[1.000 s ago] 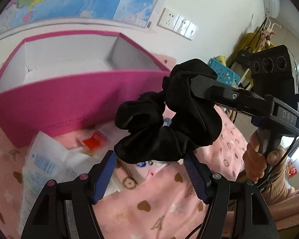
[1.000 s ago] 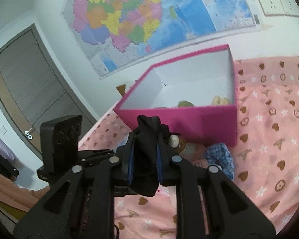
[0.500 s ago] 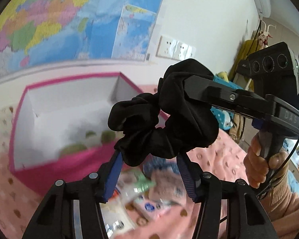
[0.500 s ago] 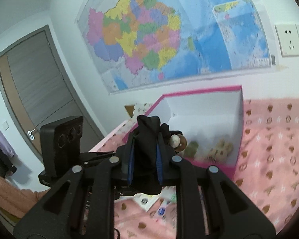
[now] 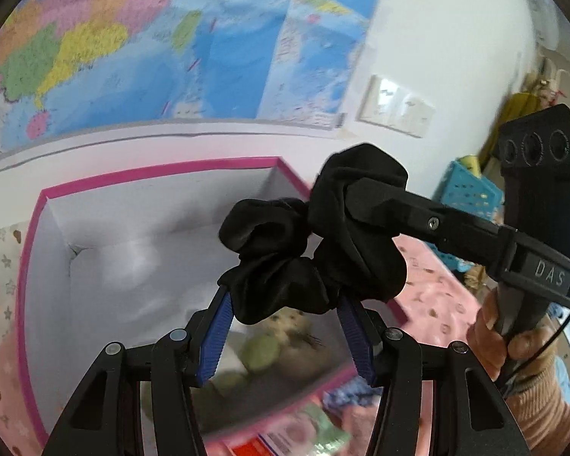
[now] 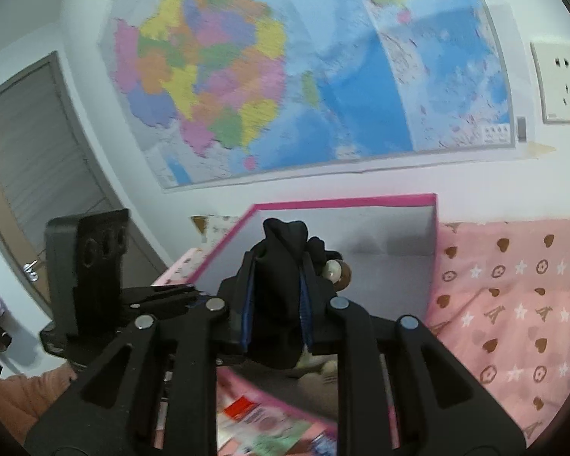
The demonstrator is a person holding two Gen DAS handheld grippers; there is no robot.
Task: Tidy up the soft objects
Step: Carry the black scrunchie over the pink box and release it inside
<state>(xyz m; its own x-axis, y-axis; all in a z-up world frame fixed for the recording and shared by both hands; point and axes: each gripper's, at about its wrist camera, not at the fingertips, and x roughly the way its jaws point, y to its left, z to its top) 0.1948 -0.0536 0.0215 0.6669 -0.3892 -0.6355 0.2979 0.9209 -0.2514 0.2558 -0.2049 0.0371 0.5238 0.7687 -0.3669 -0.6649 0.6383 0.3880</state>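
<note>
A black fabric scrunchie (image 5: 315, 243) hangs in the air above the open pink box (image 5: 30, 266). My right gripper (image 6: 277, 304) is shut on the scrunchie (image 6: 281, 296); its fingers (image 5: 380, 201) reach in from the right in the left wrist view. My left gripper (image 5: 285, 326) is open, its blue pads either side of the scrunchie's lower edge, just below it. The box has white inside walls and holds plush toys (image 5: 281, 338) at its near side. The box also shows in the right wrist view (image 6: 433, 228).
The box stands on a pink patterned bedspread (image 6: 513, 304) against a white wall with a large map (image 6: 285, 76) and sockets (image 5: 395, 106). Packets (image 5: 285, 437) lie in front of the box. A blue crate (image 5: 471, 190) stands at the right.
Both grippers have risen and moved forward with the scrunchie, from in front of the box to over its opening. The box's inside and plush toys now show below.
</note>
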